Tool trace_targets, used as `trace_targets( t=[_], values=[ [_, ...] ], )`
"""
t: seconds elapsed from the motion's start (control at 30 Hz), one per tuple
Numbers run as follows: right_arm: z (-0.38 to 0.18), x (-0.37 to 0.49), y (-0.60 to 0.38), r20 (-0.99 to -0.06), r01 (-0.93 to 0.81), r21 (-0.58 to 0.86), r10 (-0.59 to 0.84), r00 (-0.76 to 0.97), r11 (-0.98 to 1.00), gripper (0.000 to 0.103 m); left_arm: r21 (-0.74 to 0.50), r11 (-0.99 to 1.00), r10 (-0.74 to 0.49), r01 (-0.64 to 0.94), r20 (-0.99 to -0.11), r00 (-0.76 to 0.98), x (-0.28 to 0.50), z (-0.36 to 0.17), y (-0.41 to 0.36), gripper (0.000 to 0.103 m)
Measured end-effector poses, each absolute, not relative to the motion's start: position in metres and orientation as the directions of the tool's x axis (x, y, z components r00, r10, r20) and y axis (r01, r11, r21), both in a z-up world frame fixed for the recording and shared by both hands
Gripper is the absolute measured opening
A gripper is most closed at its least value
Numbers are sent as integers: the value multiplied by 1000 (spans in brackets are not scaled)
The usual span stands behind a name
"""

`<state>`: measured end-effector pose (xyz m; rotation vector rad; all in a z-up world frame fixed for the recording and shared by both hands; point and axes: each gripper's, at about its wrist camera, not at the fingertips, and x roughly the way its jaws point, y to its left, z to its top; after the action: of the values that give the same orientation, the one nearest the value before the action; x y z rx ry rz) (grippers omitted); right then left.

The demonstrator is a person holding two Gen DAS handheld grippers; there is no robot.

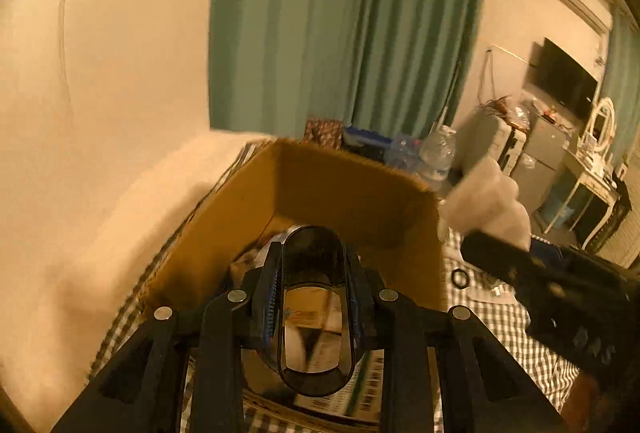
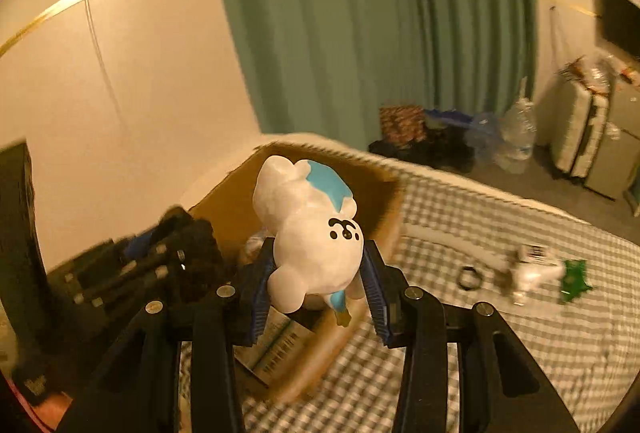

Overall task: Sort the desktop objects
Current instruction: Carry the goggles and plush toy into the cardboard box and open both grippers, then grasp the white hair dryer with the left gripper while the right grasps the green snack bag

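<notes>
My left gripper (image 1: 314,265) is shut on a dark see-through oval holder (image 1: 314,313) and holds it over the open cardboard box (image 1: 344,189). My right gripper (image 2: 318,265) is shut on a white toy figure (image 2: 308,229) with a blue patch and a black face mark, held above the same box (image 2: 384,201). The toy shows in the left wrist view (image 1: 486,199) at the box's right edge. The left gripper shows in the right wrist view (image 2: 172,253) at the left. The box holds printed cartons (image 2: 276,345) and other items, partly hidden.
The box stands on a green checked cloth (image 2: 500,333). On the cloth to the right lie a black ring (image 2: 470,278), a small white figure (image 2: 528,273) and a green piece (image 2: 576,275). Behind are a teal curtain (image 2: 380,25), water bottles (image 2: 516,133) and a suitcase (image 2: 580,129).
</notes>
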<state>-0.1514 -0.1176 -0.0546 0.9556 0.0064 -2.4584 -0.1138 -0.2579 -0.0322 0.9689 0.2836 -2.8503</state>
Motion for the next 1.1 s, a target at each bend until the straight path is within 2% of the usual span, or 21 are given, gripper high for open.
trace_targets(
  t=[0.1,0.17,0.2,0.23,0.3,0.33,0.47,0.53,0.63,0.73,0.87,1.1],
  values=[
    [-69,-172,-132,-658,453,186,-453,-601,-872,41,-144,-976,-35,164,-638,-770,-119,-44,-263,28],
    [-78,-185,-136,-674,451,223,-471,-569,-864,42,-136,-983,-4,123,-656,-754,-124,-51,-259,32],
    [-80,-188,-137,-678,445,228,-469,-566,-866,43,-110,-988,-5,105,-664,-747,-126,-53,-257,43],
    [-80,-191,-136,-679,431,232,-463,-570,-872,46,-87,-992,-14,96,-665,-747,-126,-54,-254,61],
    [-75,-191,-134,-669,406,227,-445,-595,-885,60,-39,-995,-47,95,-652,-757,-124,-53,-246,76],
    [-71,-190,-129,-657,401,232,-446,-607,-886,60,-39,-995,-41,87,-647,-762,-121,-52,-244,82],
    [-52,-179,-114,-627,385,223,-435,-646,-895,60,-48,-995,-33,85,-655,-755,-114,-44,-235,87],
    [-41,-166,-105,-610,377,191,-410,-678,-906,60,-48,-996,-30,80,-652,-758,-108,-37,-228,95],
    [-27,-140,-89,-579,357,128,-362,-731,-925,62,-20,-998,-34,60,-634,-772,-95,-22,-206,96],
    [-11,-113,-65,-539,320,90,-317,-780,-943,72,29,-999,-53,45,-618,-785,-82,-9,-182,103],
    [8,-80,-25,-484,269,76,-271,-832,-960,90,32,-999,-49,37,-591,-805,-63,5,-153,103],
    [18,-44,57,-442,167,54,-173,-880,-985,95,19,-1000,-30,23,-604,-796,-47,2,-97,103]
  ],
)
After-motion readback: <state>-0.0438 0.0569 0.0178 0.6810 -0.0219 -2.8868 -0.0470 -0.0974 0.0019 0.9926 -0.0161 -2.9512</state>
